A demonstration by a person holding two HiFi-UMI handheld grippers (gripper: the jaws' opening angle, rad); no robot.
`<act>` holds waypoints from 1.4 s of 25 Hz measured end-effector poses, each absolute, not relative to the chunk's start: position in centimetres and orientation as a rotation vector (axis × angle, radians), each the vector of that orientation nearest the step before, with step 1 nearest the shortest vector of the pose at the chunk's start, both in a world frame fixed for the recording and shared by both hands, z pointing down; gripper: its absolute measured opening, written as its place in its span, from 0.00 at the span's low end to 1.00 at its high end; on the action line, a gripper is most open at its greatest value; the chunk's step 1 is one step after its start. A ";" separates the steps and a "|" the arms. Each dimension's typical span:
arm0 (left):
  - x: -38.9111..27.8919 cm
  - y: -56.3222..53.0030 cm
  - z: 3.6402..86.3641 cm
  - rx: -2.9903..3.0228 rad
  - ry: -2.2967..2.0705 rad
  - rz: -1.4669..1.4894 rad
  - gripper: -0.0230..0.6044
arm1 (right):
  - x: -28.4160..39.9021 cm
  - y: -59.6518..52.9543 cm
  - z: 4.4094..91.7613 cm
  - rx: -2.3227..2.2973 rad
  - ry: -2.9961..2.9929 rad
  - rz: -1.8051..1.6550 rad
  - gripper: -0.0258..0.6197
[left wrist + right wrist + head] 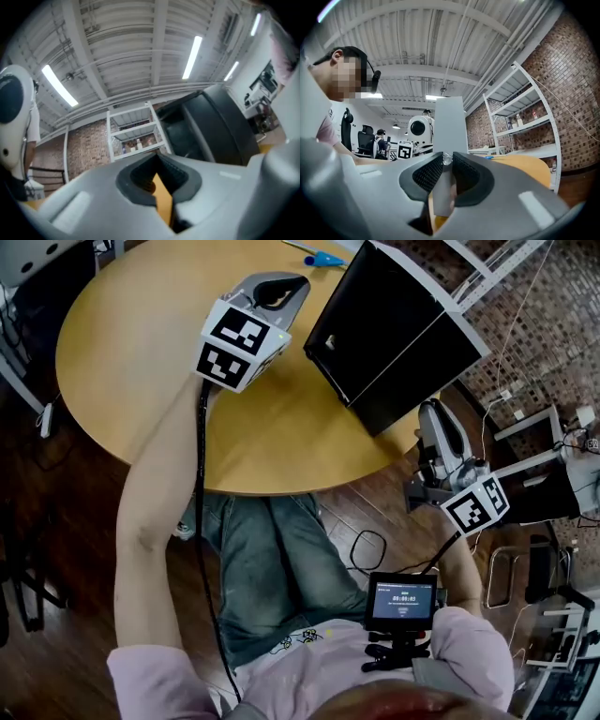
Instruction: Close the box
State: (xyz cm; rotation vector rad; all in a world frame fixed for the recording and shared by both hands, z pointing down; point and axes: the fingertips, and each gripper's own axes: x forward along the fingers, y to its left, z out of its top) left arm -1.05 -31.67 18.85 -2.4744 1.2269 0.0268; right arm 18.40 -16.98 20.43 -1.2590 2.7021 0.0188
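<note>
While my left gripper sits over the round wooden table, just left of the box, its two dark ribbed pads meet at their tips with nothing between them. In the left gripper view only a sliver of orange tabletop shows through the pocket behind the tips. Its marker cube points back toward my forearm.

The black box with white edges stands on the right part of the table, turned at an angle, with its near corner reaching to the table's rim. From my left gripper it fills the right side as a large dark shape.

My right gripper is off the table, just beside that near corner, with its marker cube lower down by my right arm. Its jaws are clamped on a pale grey flat panel, thin and upright, which runs up between the pads (it looks like part of the box, but I cannot tell which part).

A blue-handled tool lies at the far edge of the table, well apart from both grippers. A white metal shelf rack stands against the brick wall. A small dark screen is mounted at my chest.
</note>
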 end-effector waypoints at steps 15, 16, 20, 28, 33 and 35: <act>6.1 -30.2 23.3 -2.353 1.036 -0.434 0.04 | 17.4 -14.0 20.6 -0.975 2.822 0.052 0.14; 6.2 -30.3 23.4 -2.355 1.030 -0.444 0.04 | 17.6 -13.5 20.5 -0.965 2.830 0.064 0.14; 6.5 -30.5 23.8 -2.327 1.031 -0.504 0.04 | 18.5 -11.8 20.2 -0.964 2.859 0.111 0.14; 5.9 -30.8 24.4 -2.340 1.047 -0.524 0.04 | 19.8 -10.1 19.9 -0.959 2.875 0.125 0.14; 5.6 -31.1 24.7 -2.364 1.036 -0.536 0.04 | 20.0 -10.0 19.8 -0.967 2.888 0.163 0.14; 5.6 -31.2 24.8 -2.359 1.034 -0.541 0.04 | 19.9 -10.2 19.9 -0.948 2.871 0.179 0.14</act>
